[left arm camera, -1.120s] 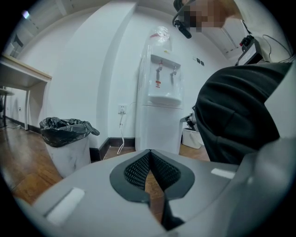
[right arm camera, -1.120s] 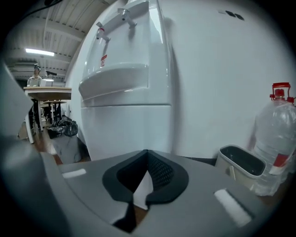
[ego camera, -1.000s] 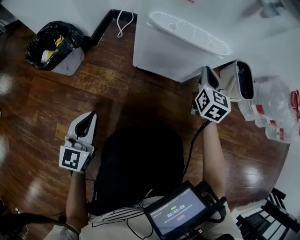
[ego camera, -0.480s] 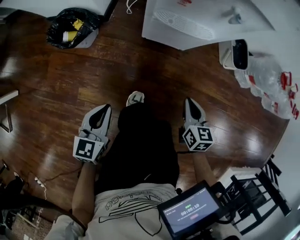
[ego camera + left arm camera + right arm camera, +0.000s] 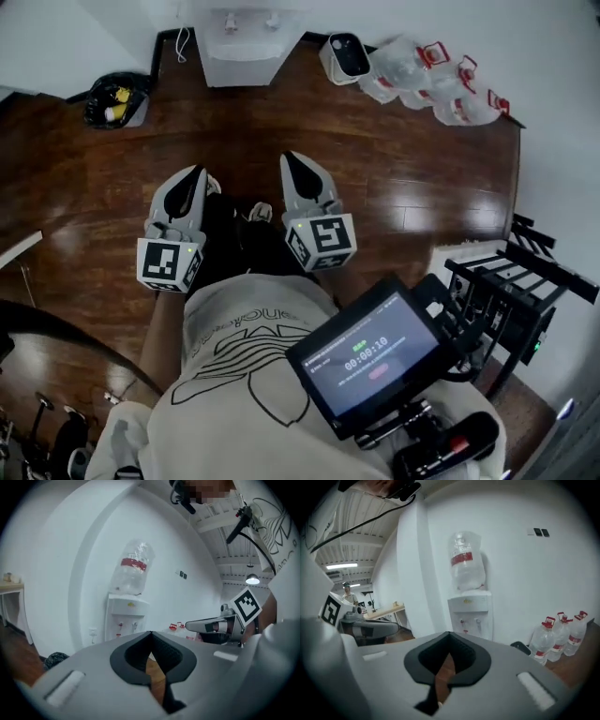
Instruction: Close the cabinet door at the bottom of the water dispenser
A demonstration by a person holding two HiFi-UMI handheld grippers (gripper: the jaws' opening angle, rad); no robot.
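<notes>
The white water dispenser (image 5: 242,42) stands against the far wall, well ahead of both grippers. In the gripper views it carries an upturned bottle (image 5: 133,569) and shows its taps (image 5: 469,619). Its lower cabinet door is hidden behind the gripper bodies, and from the head view I cannot tell how the door stands. My left gripper (image 5: 190,178) and right gripper (image 5: 292,161) are held side by side in front of the person's body, both shut with nothing between the fingers. Each gripper sees the other: the right gripper (image 5: 206,626) and the left gripper (image 5: 370,629).
A bin with a black bag (image 5: 117,101) sits left of the dispenser. A small white appliance (image 5: 344,56) and several water bottles (image 5: 427,80) stand to its right. A black rack (image 5: 511,291) is at the right wall. A screen (image 5: 370,361) hangs at the person's chest.
Both grippers have risen and drawn back from the dispenser's base to chest height. The right gripper came in beside the left. The dispenser now looks small and far off.
</notes>
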